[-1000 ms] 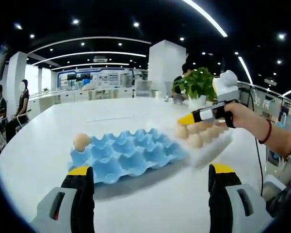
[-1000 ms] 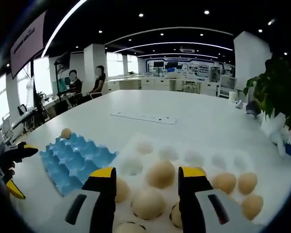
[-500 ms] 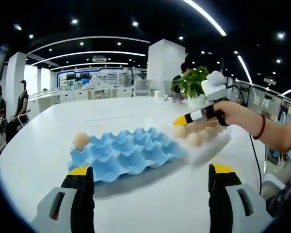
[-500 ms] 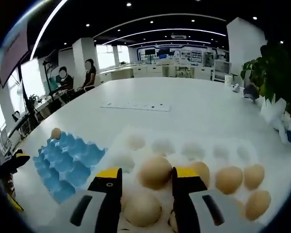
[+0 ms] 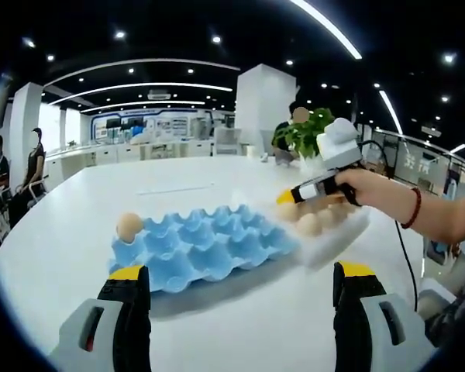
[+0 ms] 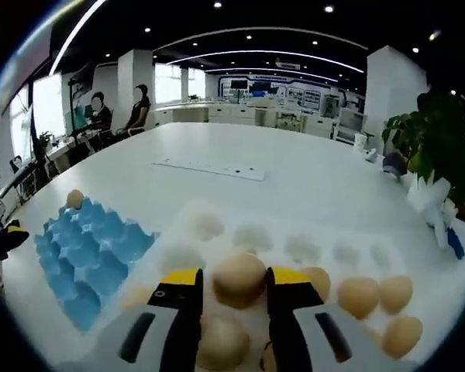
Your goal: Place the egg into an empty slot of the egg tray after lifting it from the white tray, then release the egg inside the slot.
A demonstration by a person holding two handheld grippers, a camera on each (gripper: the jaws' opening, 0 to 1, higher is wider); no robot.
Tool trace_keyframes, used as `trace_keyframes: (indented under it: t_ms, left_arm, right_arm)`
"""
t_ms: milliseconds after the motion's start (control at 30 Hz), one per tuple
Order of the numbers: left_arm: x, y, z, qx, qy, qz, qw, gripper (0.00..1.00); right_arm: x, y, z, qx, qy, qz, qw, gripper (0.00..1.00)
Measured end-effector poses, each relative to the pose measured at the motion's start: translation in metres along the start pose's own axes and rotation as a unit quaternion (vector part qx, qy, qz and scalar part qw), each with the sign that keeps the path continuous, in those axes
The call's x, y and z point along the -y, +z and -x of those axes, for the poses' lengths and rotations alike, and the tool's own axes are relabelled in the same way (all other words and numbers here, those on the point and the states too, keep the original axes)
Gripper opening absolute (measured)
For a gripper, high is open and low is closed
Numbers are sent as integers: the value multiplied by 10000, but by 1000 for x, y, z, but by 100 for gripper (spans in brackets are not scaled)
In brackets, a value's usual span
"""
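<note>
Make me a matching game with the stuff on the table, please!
Things:
1. blue egg tray
2. white tray
3. right gripper
4. potted plant

Clues:
A. holds several eggs and some bare slots
B. shut on an egg
C. one egg in a corner slot
D. green leaves, at the table's far edge

Pairs: 1-C, 2-A, 3-B, 4-D
</note>
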State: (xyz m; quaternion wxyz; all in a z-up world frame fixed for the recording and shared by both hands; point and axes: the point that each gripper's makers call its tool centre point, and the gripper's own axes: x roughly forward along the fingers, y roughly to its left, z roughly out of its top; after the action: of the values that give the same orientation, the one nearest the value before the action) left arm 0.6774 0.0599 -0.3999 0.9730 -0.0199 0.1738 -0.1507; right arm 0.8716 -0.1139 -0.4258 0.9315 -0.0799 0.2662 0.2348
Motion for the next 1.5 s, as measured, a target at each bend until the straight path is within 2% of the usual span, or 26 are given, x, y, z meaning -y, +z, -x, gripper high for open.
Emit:
trace_keyframes:
  t_ms: [67,100,233,500,800,1033,1200,1500]
  left_arm:
    - [-1,-1,1,-9,15,-10,10000,100]
    - [-1,-1,1,-12,17,-12,10000,100]
    - [-1,-1,1,-27,20,-14,10000,100]
    - [-1,-1,-1,-44,12,-40,10000,100]
    - [0,-1,1,-61,13,-64,10000,100]
    - [2,-1,1,-60,0,-92,9999,100]
    - [4,-1,1,-62,-36,-87,9999,100]
    - [4,-1,2,-41,-31,-85,10000,100]
  right_arm:
    - [6,3,0,87,-98,-63,9999,28]
    - [-1,2,-2,98,55,-103,9999,28]
    - [-6,3,-6,119,25,55,9999,28]
    - [0,6,-6,139,67,29,9999,28]
    - [6,11,3,315,138,-89,9994,28]
    - [10,21,11,482,83,-22,9988,28]
    - [11,21,13,513,76,17,9987,28]
    - [-7,33,18,638,243,154,9976,28]
